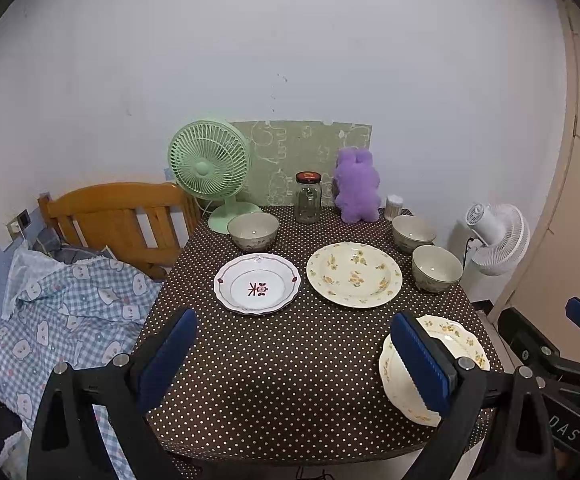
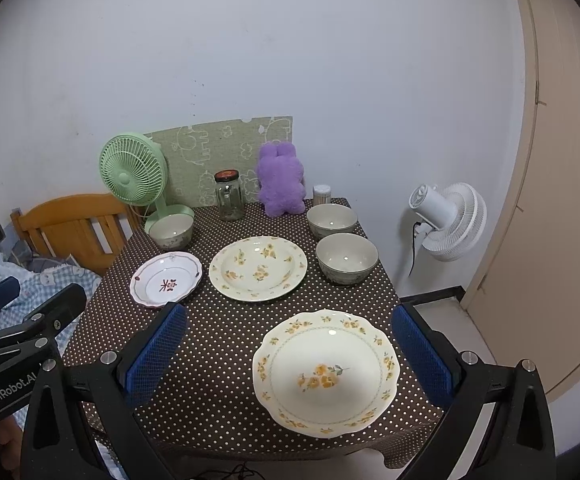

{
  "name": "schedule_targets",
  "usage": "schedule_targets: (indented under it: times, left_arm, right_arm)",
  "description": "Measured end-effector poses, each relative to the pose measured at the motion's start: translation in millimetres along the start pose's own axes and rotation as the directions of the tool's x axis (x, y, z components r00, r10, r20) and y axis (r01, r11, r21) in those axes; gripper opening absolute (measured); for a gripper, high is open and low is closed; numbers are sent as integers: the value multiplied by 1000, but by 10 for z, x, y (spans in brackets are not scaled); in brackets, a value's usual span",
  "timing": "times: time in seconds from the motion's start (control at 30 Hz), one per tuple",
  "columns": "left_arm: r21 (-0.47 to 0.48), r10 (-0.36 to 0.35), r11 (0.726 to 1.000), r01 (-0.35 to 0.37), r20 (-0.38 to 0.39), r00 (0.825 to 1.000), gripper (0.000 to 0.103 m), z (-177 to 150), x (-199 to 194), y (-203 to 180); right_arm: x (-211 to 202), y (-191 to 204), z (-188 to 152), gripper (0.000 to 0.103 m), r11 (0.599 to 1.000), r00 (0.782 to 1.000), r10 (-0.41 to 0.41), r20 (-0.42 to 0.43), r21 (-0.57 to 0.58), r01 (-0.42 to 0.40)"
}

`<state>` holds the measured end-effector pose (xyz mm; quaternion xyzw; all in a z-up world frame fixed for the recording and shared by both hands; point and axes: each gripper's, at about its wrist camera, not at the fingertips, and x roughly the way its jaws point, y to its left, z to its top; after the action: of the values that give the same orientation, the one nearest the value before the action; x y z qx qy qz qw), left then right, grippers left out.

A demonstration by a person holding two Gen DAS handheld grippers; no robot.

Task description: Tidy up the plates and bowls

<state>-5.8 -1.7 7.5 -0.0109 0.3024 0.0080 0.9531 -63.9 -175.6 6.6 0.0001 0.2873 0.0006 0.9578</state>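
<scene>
On the brown dotted tablecloth (image 1: 290, 380) lie three plates: a white plate with a red motif (image 1: 257, 289) (image 2: 166, 279), a large cream floral plate (image 1: 354, 274) (image 2: 258, 268), and a scalloped floral plate (image 2: 324, 372) at the near right, partly hidden by my finger in the left wrist view (image 1: 450, 336). Three bowls stand there: one at the back left (image 1: 253, 231) (image 2: 171, 232), two at the right (image 1: 414, 233) (image 1: 437, 268) (image 2: 332, 220) (image 2: 347, 258). My left gripper (image 1: 294, 360) is open and empty above the near table edge. My right gripper (image 2: 290, 360) is open, its fingers either side of the scalloped plate, above it.
At the back stand a green fan (image 1: 210, 164), a glass jar (image 1: 308, 197), a purple plush toy (image 1: 356, 186) and a toothpick holder (image 1: 394, 206). A bed with a wooden headboard (image 1: 118, 216) is on the left. A white fan (image 2: 450, 220) and door are on the right.
</scene>
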Motion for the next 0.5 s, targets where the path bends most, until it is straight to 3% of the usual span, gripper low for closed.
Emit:
schedule_targets:
  times: [0.5]
  left_arm:
    - [-7,1,1000,-1,-24,1000,99,87,17,-1]
  right_arm:
    - [83,-13,76,103,1000,999,-10,-46,-14,10]
